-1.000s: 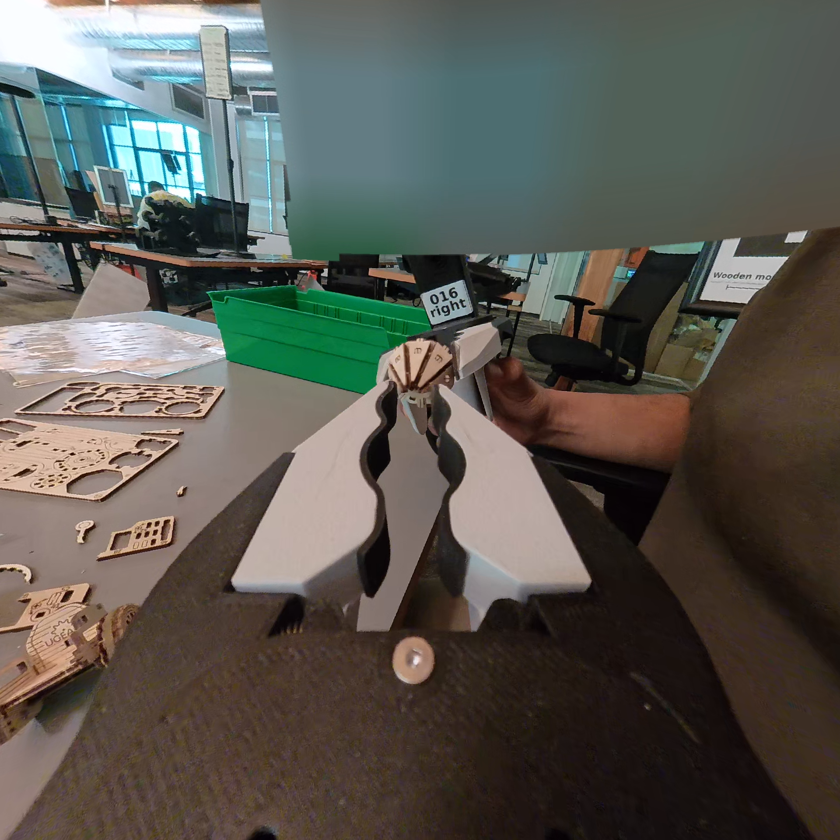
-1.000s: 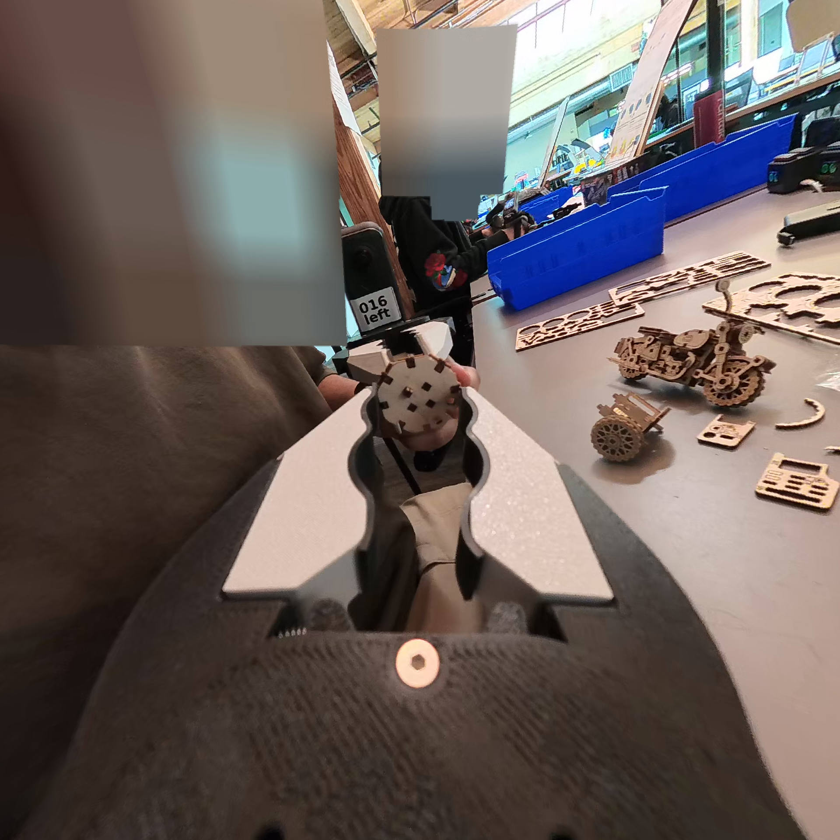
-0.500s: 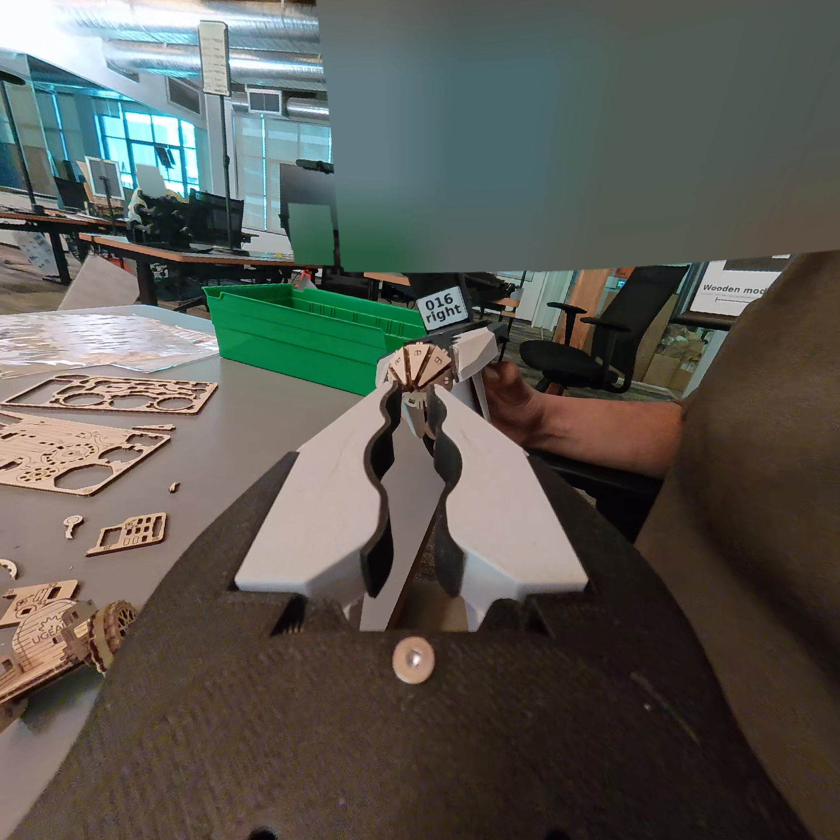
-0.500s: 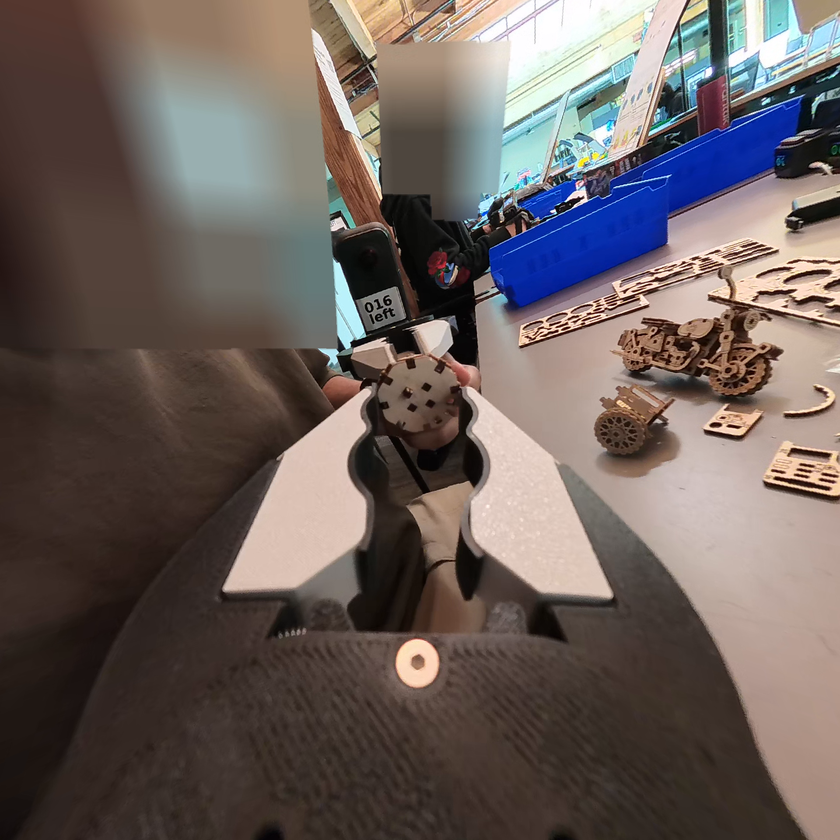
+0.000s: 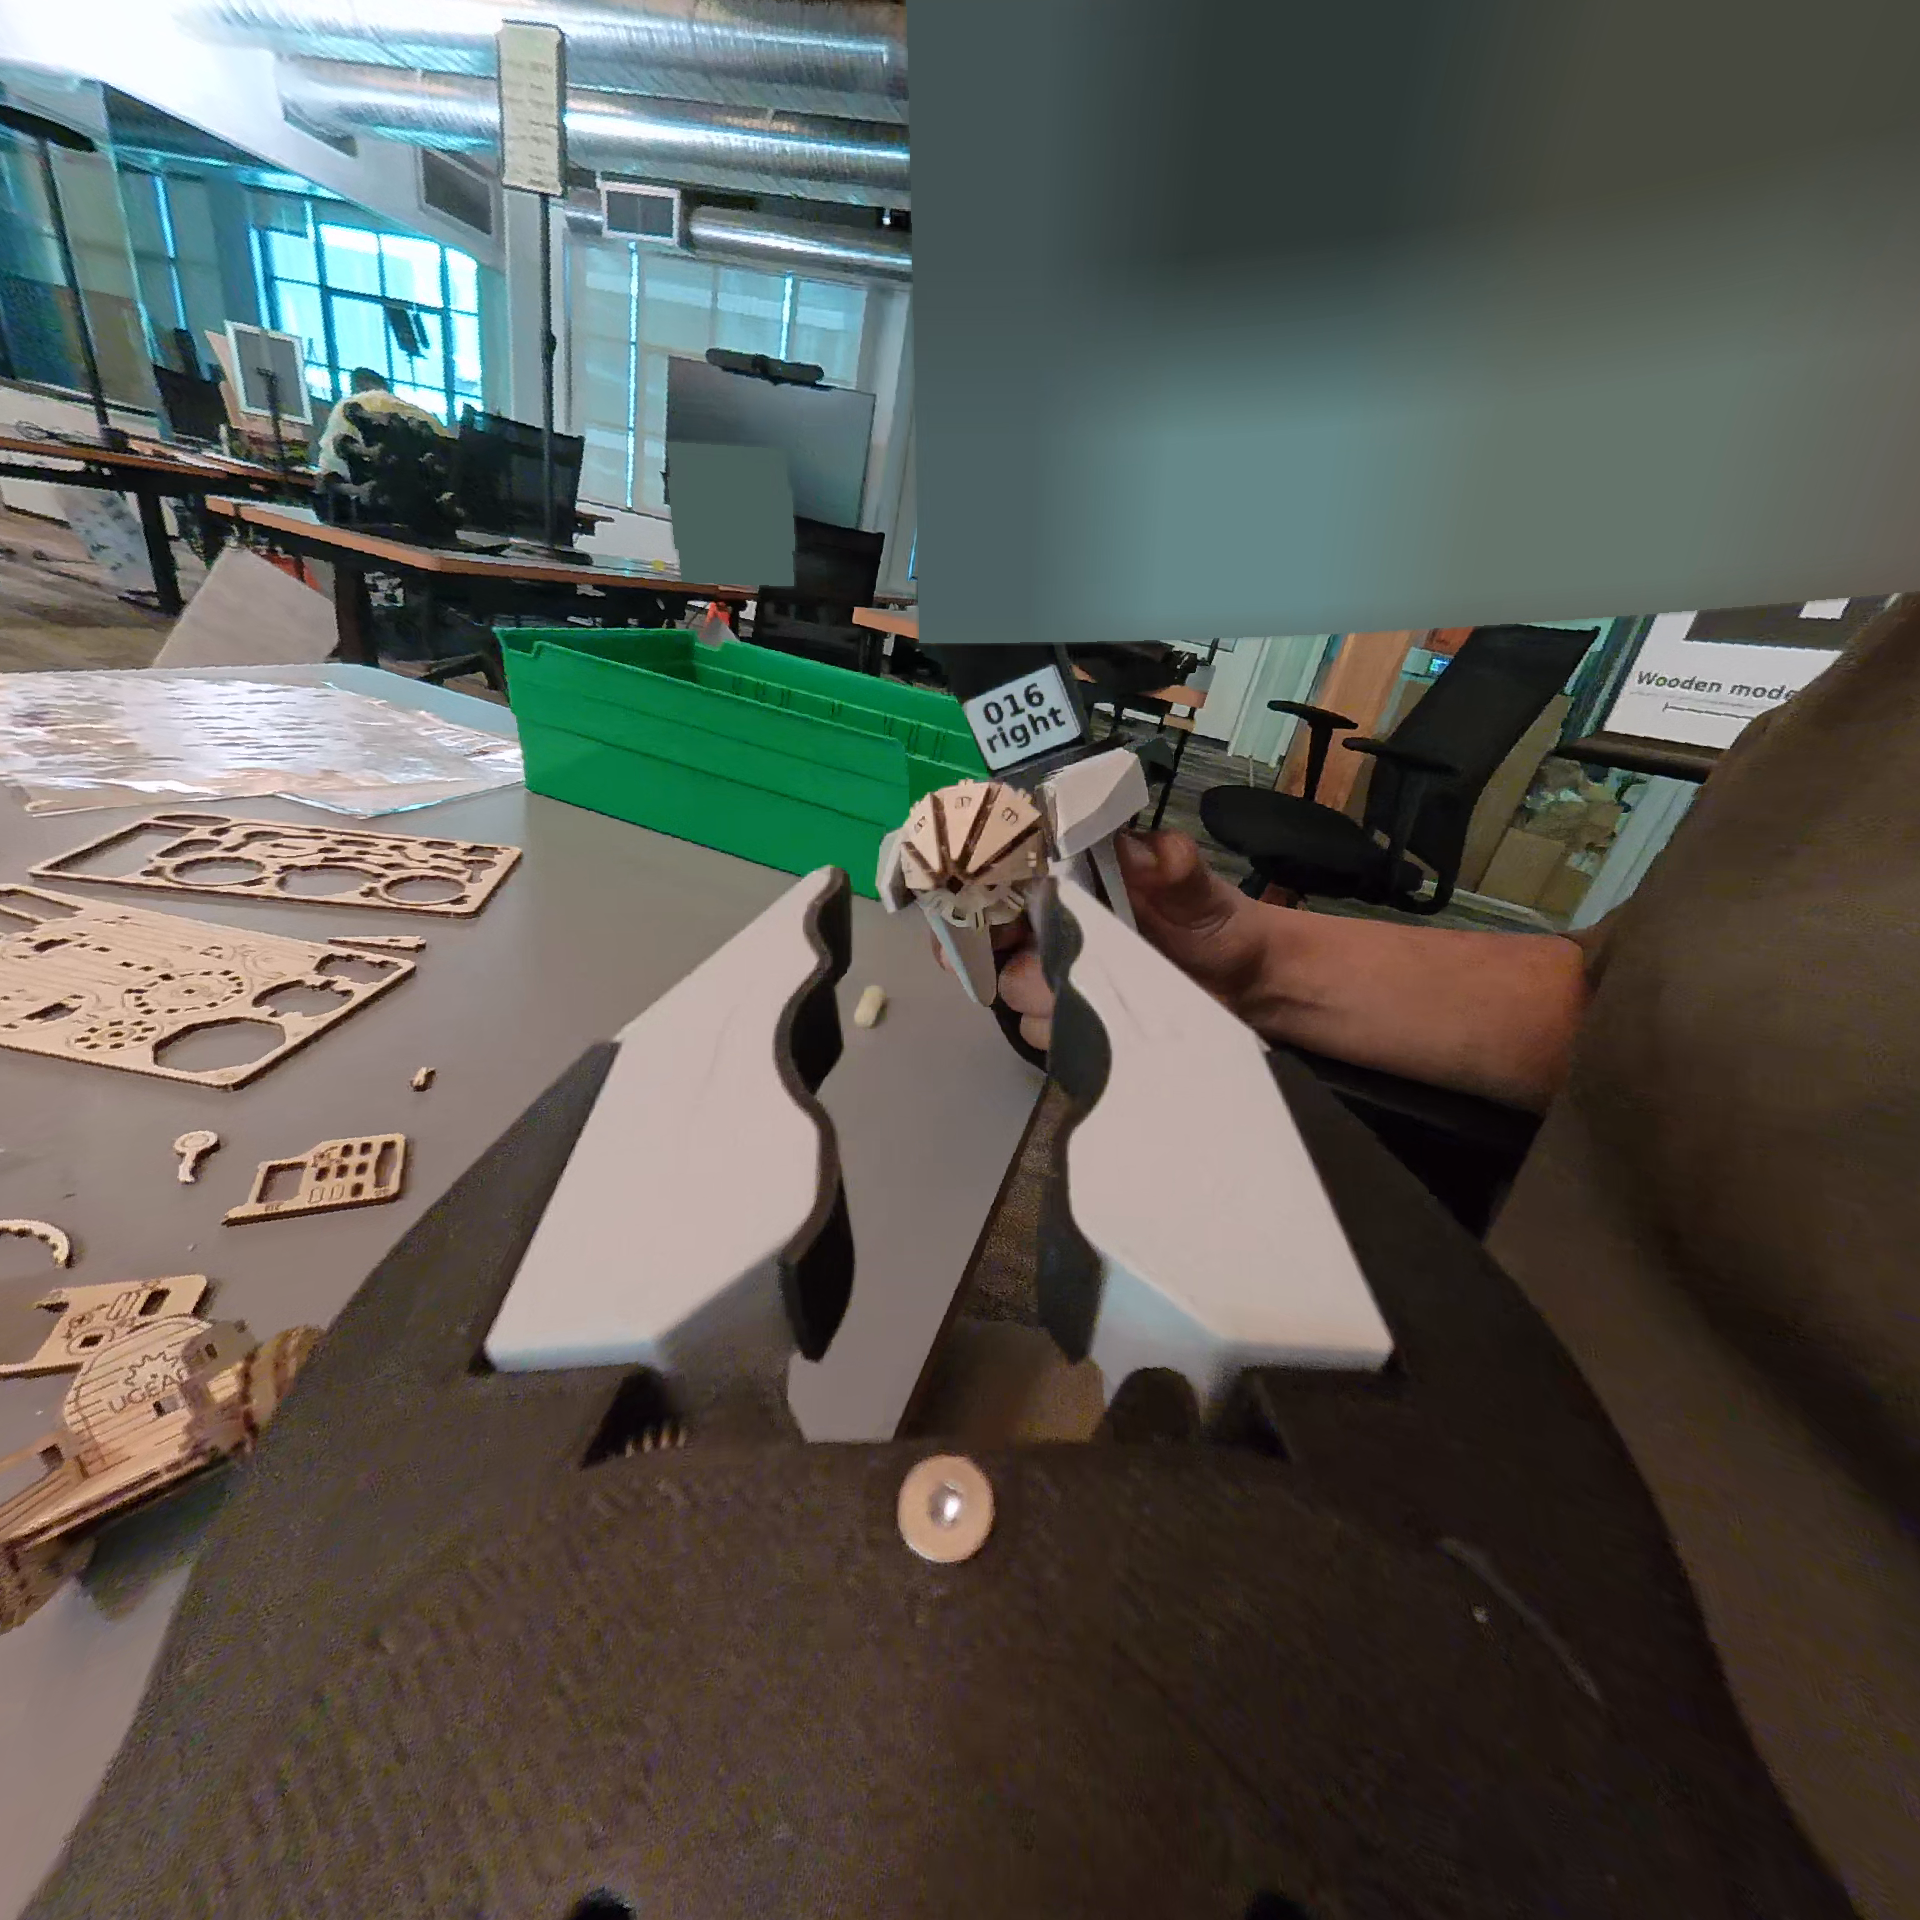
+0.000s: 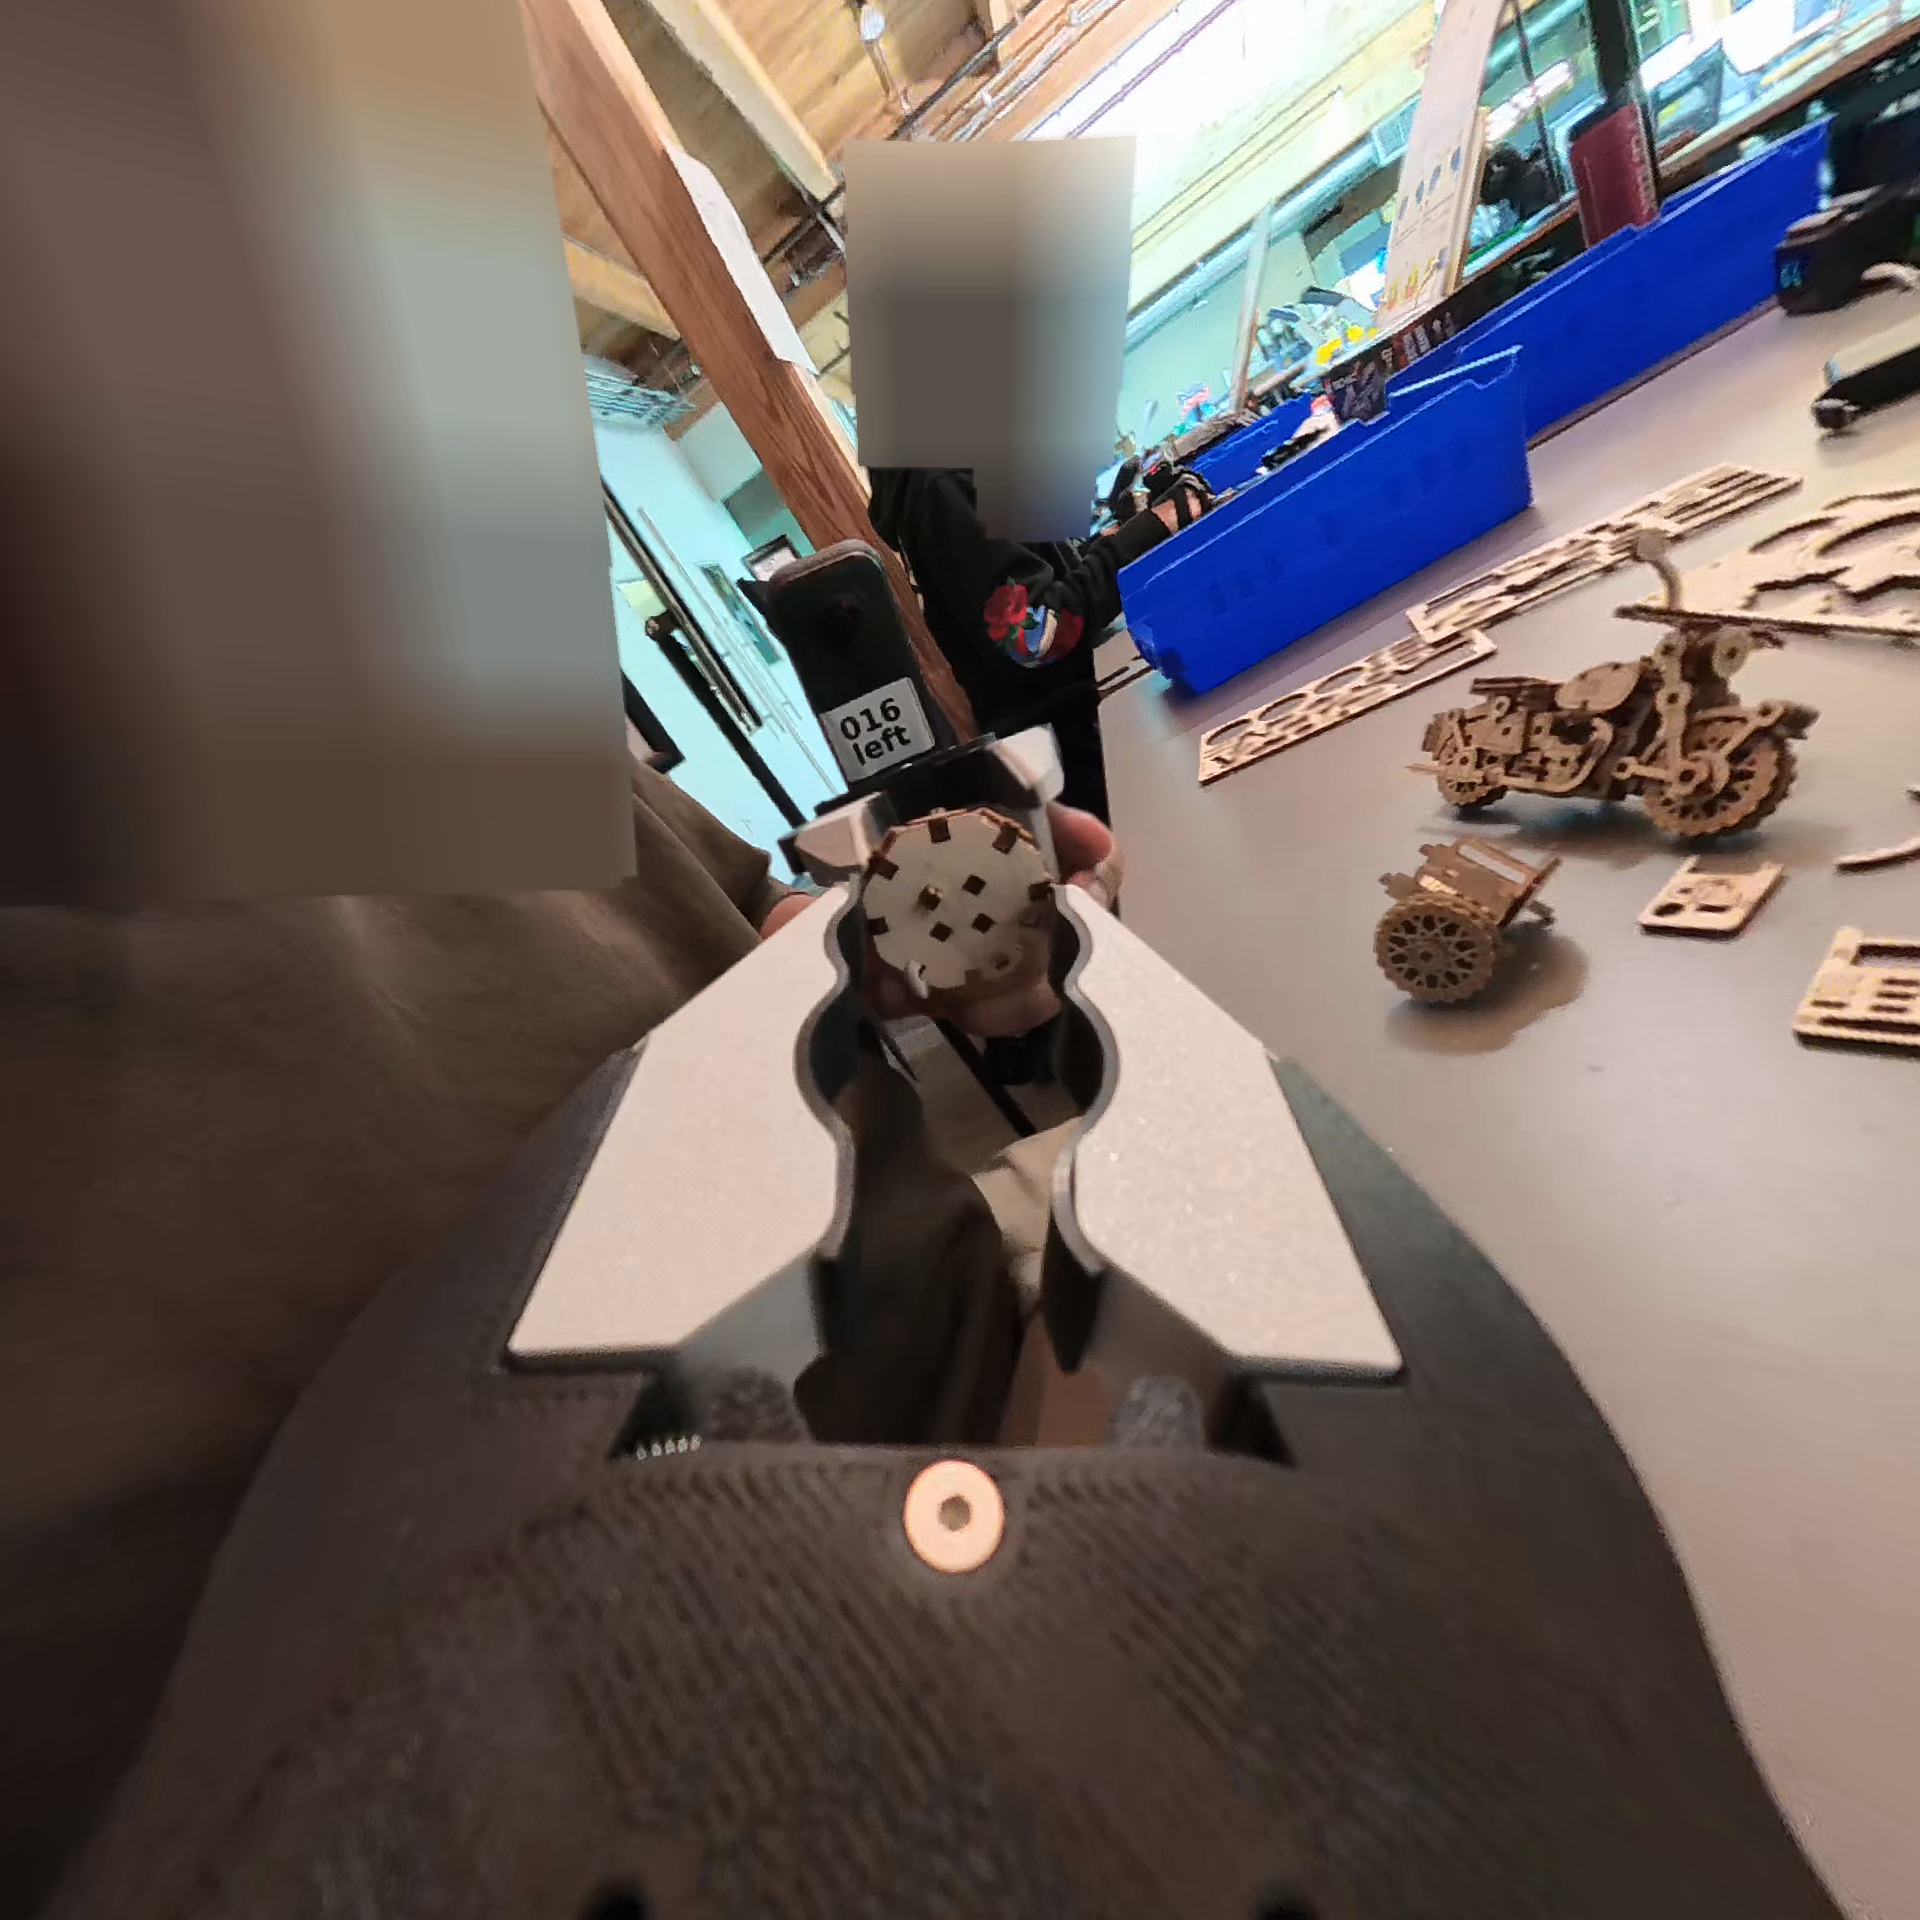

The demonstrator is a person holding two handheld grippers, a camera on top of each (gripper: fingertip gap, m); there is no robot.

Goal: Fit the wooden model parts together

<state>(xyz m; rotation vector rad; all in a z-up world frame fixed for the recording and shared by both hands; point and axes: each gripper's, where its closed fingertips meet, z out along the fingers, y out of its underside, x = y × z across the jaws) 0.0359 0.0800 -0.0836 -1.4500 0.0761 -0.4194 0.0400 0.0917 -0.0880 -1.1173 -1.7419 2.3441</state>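
Note:
A round wooden drum part (image 6: 951, 914) with slots is clamped between the fingers of my right gripper (image 6: 956, 920), held in the air over the table edge. In the left wrist view the same part (image 5: 971, 842) shows just past my left gripper (image 5: 940, 899), whose fingers stand apart around nothing. The right gripper's grey finger (image 5: 1096, 805) shows behind the part. A small pale peg (image 5: 870, 1006) shows between my left fingers against the table. In the right wrist view the left gripper's fingers (image 6: 1029, 764) sit just behind the part.
A green bin (image 5: 727, 748), a plastic sheet (image 5: 239, 727), cut wooden sheets (image 5: 281, 862), small loose parts (image 5: 327, 1179) and a part-built model (image 5: 145, 1392) lie to the left. A blue bin (image 6: 1340, 530), a wooden motorcycle (image 6: 1621, 748) and a small wheeled cart (image 6: 1455, 925) are to the right. Less than 4 cm separates the two grippers' tips.
My left gripper has opened; its fingers were close together at the wooden part before. The right gripper keeps its hold on the part. The pale peg now shows between the left fingers.

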